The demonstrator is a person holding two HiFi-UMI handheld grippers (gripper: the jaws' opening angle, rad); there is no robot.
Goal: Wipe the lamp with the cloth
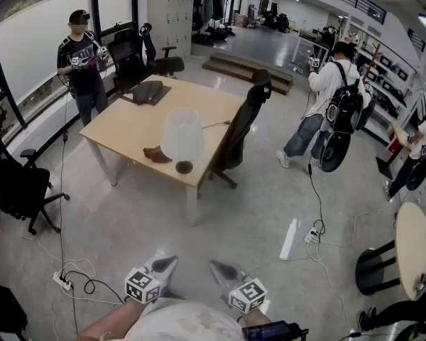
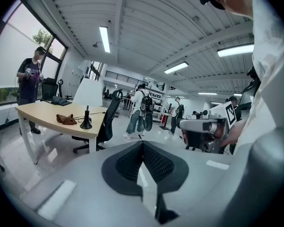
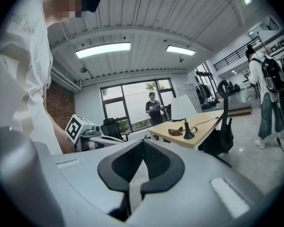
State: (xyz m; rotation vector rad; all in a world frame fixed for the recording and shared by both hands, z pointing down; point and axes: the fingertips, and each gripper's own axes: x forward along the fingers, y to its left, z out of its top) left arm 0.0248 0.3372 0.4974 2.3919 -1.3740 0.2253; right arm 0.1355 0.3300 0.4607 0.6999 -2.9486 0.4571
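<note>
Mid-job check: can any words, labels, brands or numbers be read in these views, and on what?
No text can be read.
Shirt print, right gripper view: faint lettering, too blurred to read.
Marker cubes: black-and-white square patterns only, no letters or numbers.

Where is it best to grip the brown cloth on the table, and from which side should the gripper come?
Probably the raised, crumpled folds of the cloth, at its end farther from the lamp. It lies low in a heap on the table, beside the lamp's base, so come from above with jaws across a fold; the shade stands close to its other end.
</note>
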